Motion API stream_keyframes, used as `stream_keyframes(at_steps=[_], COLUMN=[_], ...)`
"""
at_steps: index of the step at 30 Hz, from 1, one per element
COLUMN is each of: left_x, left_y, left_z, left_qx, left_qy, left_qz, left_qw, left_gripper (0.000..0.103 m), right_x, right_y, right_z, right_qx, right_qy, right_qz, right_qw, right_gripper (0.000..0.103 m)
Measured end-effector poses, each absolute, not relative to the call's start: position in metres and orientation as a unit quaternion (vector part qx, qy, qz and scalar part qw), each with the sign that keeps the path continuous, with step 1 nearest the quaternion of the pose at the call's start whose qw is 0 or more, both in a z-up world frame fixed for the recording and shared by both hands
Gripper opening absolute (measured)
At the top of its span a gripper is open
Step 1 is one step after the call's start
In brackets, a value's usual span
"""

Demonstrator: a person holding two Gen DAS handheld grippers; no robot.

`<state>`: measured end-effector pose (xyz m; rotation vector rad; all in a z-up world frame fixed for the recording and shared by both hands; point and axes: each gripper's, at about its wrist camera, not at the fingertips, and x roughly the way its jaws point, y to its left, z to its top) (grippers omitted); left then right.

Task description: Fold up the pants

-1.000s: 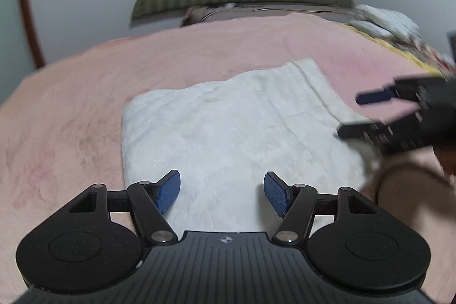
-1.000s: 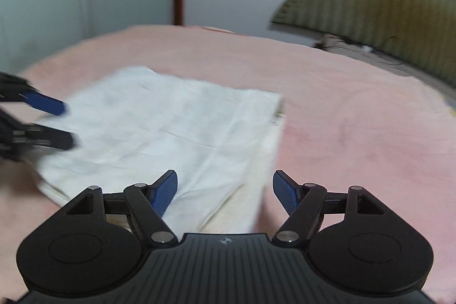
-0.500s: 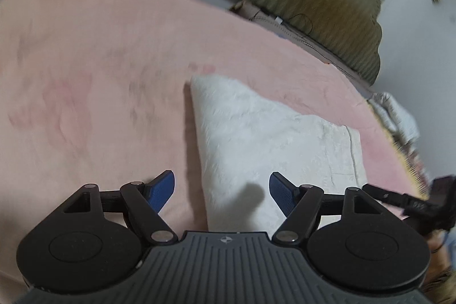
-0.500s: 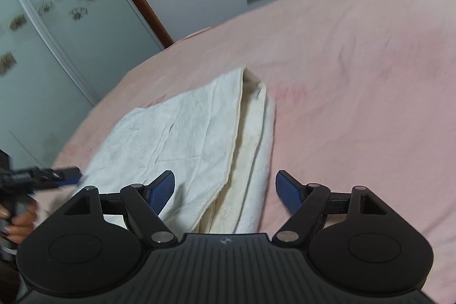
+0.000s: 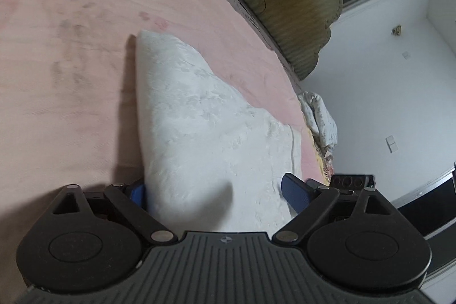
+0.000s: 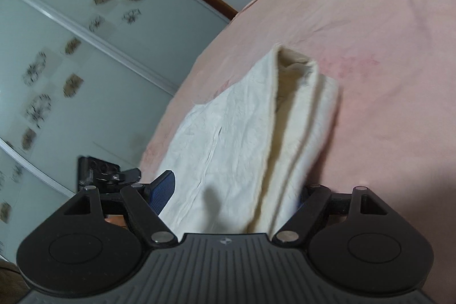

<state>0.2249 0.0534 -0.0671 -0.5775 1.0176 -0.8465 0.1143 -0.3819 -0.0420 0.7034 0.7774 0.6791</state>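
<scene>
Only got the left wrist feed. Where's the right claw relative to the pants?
Observer: The right claw is at the near end of the white pants. Its jaws are open, with cloth between its fingers.
Operator: Which edge is it on?
Observer: The stacked edge. Several cream layers run along that side and gape at the far end.
Operator: What's beyond the bed on that side?
Observer: Past the pink bedcover there are sliding doors with flower-like patterns on them.
</scene>
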Motion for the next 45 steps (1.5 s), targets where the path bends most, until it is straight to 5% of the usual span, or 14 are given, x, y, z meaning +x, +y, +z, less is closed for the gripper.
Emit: stream_keyframes(at_steps=[1,2,5,7,10,14,24,32,38,41,43,45], left_x=[0.225,0.225,0.219,0.215,0.21,0.192,0.223,0.312,0.323,0.304,0.286,0.268], left_y=[0.049,0.046,0.039,0.039,0.045,0.045,0.05,0.051,0.067,0.087,0.1,0.102], left_z=[-0.066,-0.067,-0.065,-0.064,-0.057,-0.036,0.024,-0.007,-0.023,-0.006,0.003,0.01], left_qx=[-0.256,-0.249,-0.21,-0.186,-0.188,-0.151,-0.074,-0.055,-0.082,-0.083,-0.087,-0.072], left_qy=[0.465,0.462,0.454,0.446,0.428,0.38,0.283,0.36,0.397,0.368,0.344,0.323], left_qz=[-0.388,-0.384,-0.365,-0.354,-0.353,-0.361,-0.319,-0.233,-0.192,-0.187,-0.189,-0.181], left_qw=[0.754,0.759,0.785,0.801,0.811,0.838,0.901,0.902,0.893,0.907,0.916,0.926], left_gripper=[0.089,0.087,0.055,0.035,0.021,0.013,0.013,0.018,0.048,0.054,0.073,0.078], right_x=[0.115,0.118,0.114,0.107,0.099,0.095,0.17,0.261,0.244,0.208,0.181,0.164], right_y=[-0.376,-0.372,-0.378,-0.379,-0.375,-0.368,-0.346,-0.325,-0.347,-0.35,-0.335,-0.313], right_z=[-0.042,-0.044,-0.053,-0.054,-0.045,-0.02,0.025,-0.022,-0.037,-0.013,0.005,0.015], right_qx=[0.318,0.313,0.337,0.343,0.33,0.308,0.265,0.268,0.287,0.223,0.163,0.133], right_qy=[0.367,0.372,0.364,0.358,0.348,0.323,0.263,0.325,0.343,0.299,0.263,0.249], right_qz=[0.31,0.297,0.282,0.278,0.277,0.295,0.329,0.275,0.216,0.157,0.15,0.198], right_qw=[0.818,0.822,0.821,0.823,0.833,0.845,0.867,0.864,0.868,0.914,0.939,0.939], right_gripper=[0.072,0.055,0.035,0.031,0.026,0.024,0.023,0.025,0.047,0.049,0.049,0.049])
